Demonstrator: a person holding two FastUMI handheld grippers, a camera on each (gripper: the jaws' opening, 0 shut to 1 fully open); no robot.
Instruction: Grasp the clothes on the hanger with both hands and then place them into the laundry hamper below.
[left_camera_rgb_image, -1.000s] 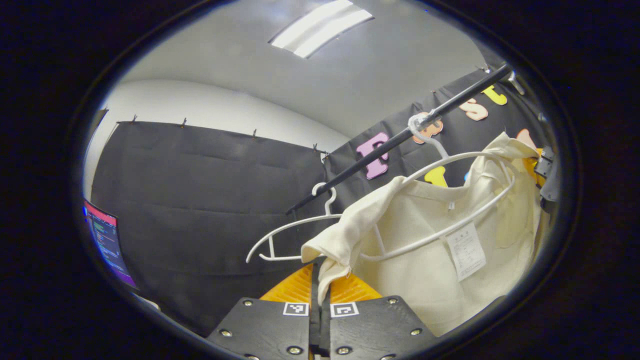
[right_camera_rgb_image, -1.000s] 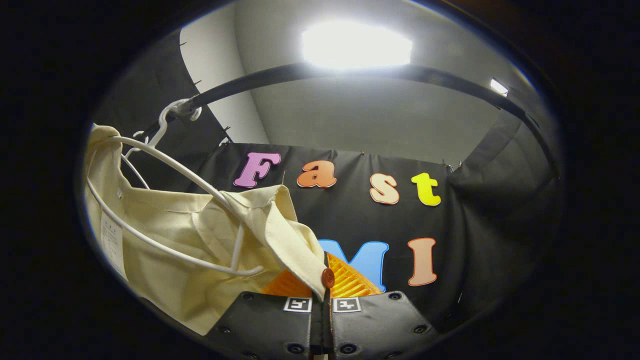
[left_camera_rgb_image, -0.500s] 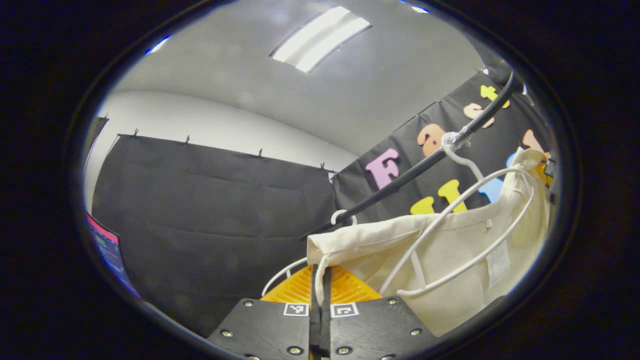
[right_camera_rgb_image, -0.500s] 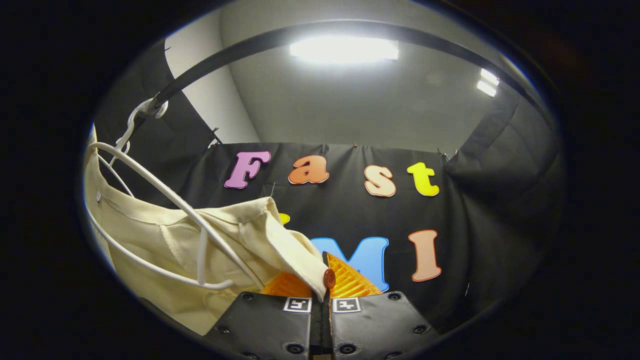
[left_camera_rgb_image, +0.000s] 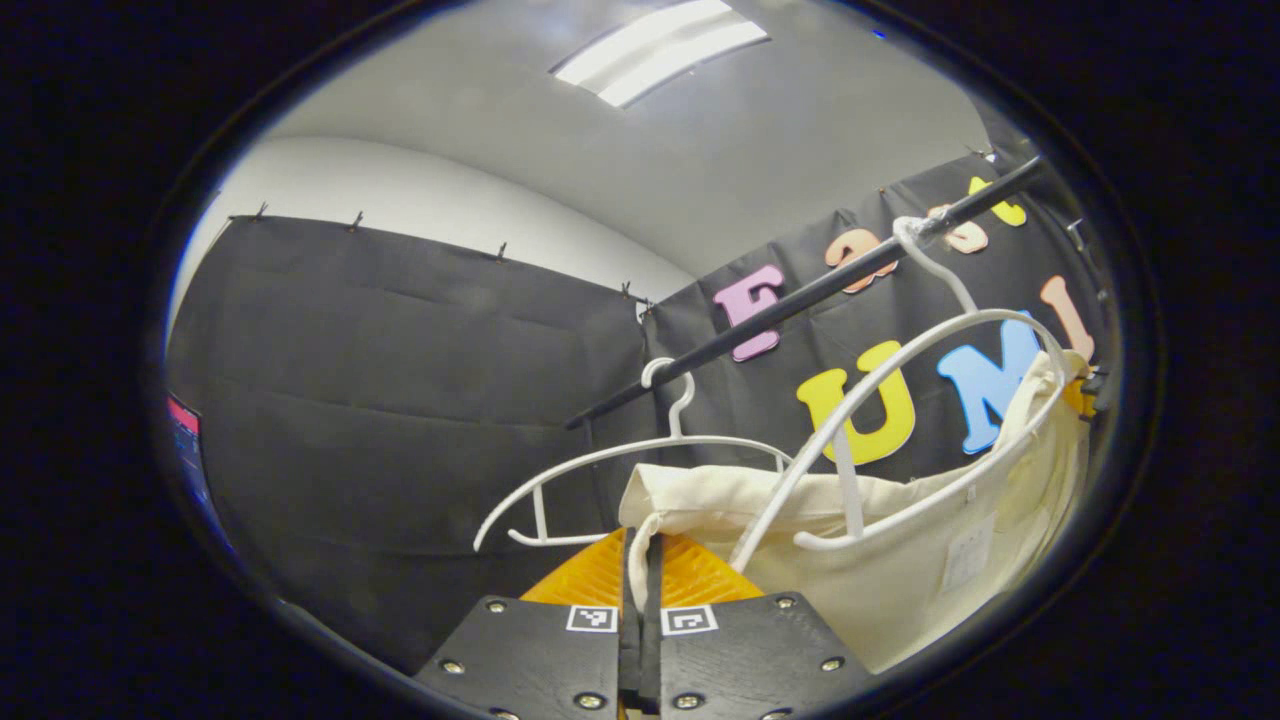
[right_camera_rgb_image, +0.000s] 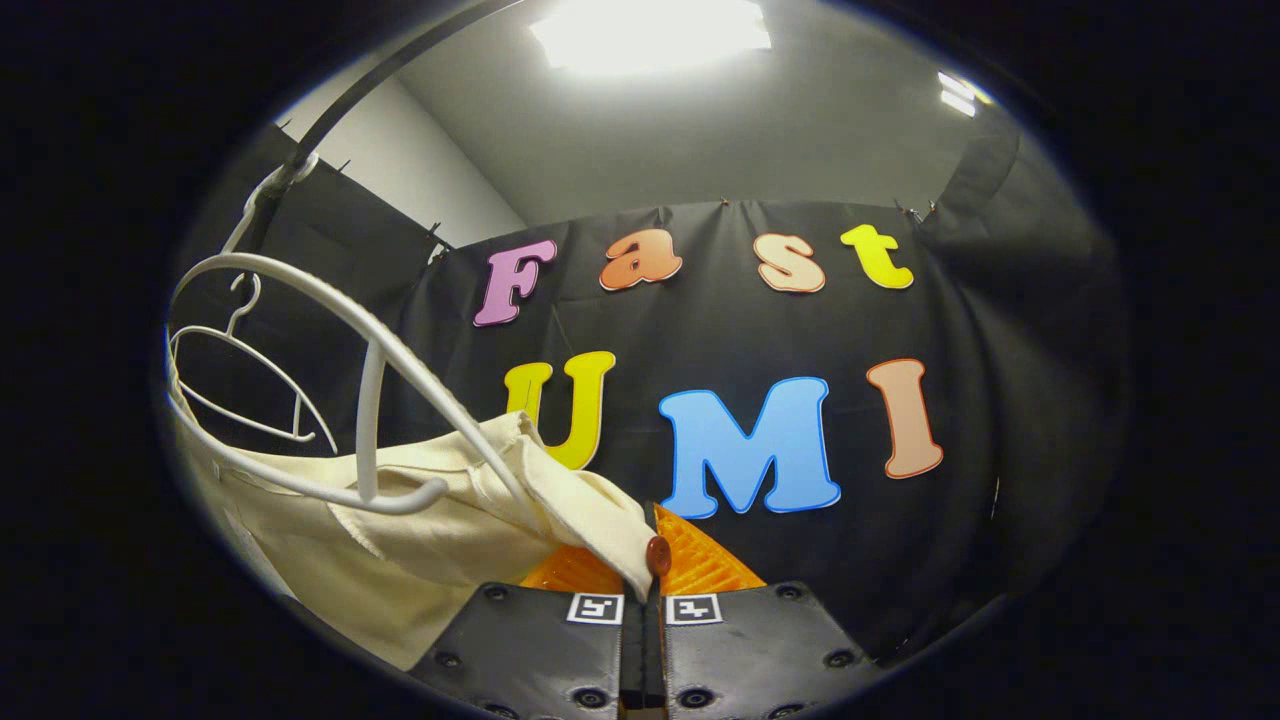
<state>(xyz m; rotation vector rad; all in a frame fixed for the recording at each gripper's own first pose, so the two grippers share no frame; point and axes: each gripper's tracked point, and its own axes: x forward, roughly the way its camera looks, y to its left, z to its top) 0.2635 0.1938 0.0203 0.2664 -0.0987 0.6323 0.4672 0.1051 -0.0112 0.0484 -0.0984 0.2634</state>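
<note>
The cream garment (left_camera_rgb_image: 880, 570) is a light, soft woven cloth, limp enough to sag between its held corners and likely to slip easily off smooth plastic; it hangs low, just below the white hanger (left_camera_rgb_image: 900, 400), whose thin rounded loop is stiff and slick and hooks over the dark rail (left_camera_rgb_image: 800, 295) above; the left tool (left_camera_rgb_image: 640, 560) is clenched on a folded corner of the garment at its near left end, the cloth pinched between the ribbed pads; the right tool (right_camera_rgb_image: 648, 560) is clenched on the opposite corner, right beside a small brown button (right_camera_rgb_image: 657, 553); a hold on hems or seams at the shoulders looks the soundest, as doubled fabric gives the pads more to bite; a paper-like tag (left_camera_rgb_image: 963, 555) is sewn inside the garment; a second hanger (left_camera_rgb_image: 610, 470), bare and of the same white plastic, hangs farther left along the rail; the hamper sits somewhere below and out of sight
</note>
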